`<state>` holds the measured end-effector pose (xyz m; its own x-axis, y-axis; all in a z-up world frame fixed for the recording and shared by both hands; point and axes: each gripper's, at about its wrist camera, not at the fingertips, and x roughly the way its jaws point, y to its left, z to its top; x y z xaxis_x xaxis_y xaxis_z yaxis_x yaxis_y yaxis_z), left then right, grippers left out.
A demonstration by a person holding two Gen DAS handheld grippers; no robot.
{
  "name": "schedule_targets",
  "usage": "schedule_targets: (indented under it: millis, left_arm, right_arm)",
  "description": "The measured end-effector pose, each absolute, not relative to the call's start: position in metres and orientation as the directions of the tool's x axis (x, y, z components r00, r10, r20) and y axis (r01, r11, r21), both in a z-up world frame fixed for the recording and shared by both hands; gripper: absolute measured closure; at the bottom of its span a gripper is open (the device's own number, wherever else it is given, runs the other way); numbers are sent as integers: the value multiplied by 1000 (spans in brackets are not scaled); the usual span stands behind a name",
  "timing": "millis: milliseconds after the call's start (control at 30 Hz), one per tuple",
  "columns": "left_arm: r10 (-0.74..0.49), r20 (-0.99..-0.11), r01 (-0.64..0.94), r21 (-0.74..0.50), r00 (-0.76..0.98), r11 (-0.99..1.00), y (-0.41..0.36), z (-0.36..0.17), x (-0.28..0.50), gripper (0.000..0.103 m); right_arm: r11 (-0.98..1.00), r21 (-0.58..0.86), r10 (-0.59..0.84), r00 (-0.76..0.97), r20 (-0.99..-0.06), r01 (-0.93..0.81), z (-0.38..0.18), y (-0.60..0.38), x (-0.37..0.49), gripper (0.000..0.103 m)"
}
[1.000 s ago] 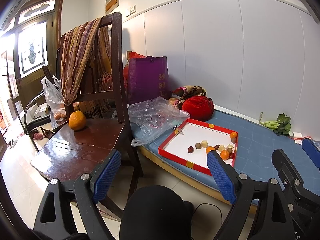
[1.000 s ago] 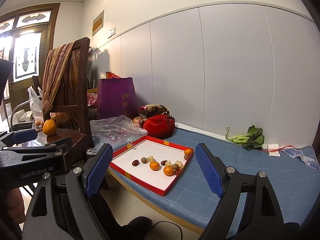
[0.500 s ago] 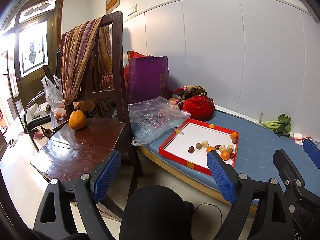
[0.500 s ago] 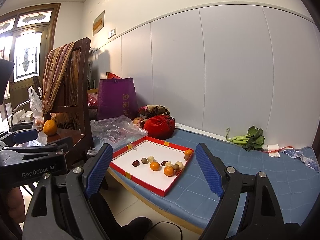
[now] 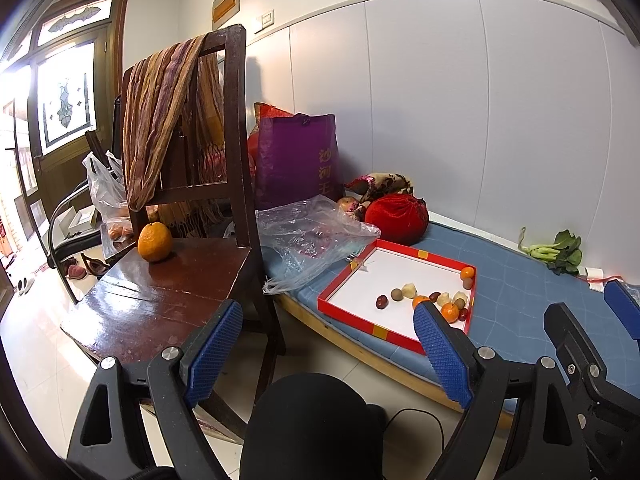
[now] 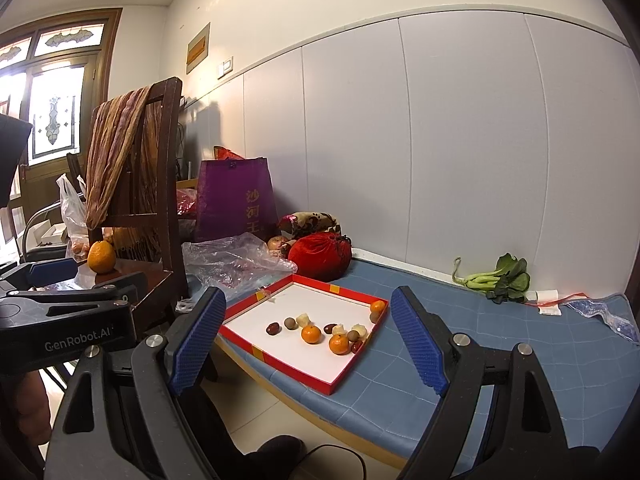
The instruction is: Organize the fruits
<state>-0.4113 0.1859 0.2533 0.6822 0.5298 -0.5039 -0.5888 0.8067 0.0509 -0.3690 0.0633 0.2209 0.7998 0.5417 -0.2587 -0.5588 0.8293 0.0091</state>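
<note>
Three small mandarins (image 6: 311,334) lie in the red-rimmed tray (image 6: 280,364) on the blue mattress (image 6: 500,344), mixed with dark red dates (image 6: 273,328), round brown longan-like fruits (image 6: 290,323) and pale, irregular pieces (image 6: 304,318) whose kind cannot be told at this size; most cluster toward the tray's right side, one mandarin resting against its far right corner. A larger orange (image 5: 155,242) sits apart on the wooden chair seat (image 5: 160,300), near its back edge. Left gripper (image 5: 326,354) and right gripper (image 6: 306,346) both hover well short of the tray, jaws spread wide and holding nothing. Judged from appearance, every piece is light; the mandarins are rounded, thin-skinned and likely to roll or bruise, so each is best taken across its widest girth with moderate closure. The dates look smooth, small and liable to slip from between the pads; the longan-like fruits probably have brittle shells that call for a light pinch. Neighbouring pieces touch or nearly touch, so the outermost, such as the leftmost date, offers the clearest finger access.
</note>
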Motion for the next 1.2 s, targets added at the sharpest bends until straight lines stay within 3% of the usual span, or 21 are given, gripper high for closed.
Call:
schedule_targets:
  millis: [733,967,1200]
  left_arm:
    - [526,-497,-584,48,690,811,184,261,-408,14]
    - [532,-460,-577,51,711,815,175,265,-407,14]
    - [512,-474,-544,81,716,835,166,264,-381,14]
  right_arm:
    - [831,12,539,800,-262,-556,221,64,-367,18]
    - [833,17,538,802,-260,-553,221,65,-365,18]
    - [872,16,475,840,-262,-488,219,50,-344,18]
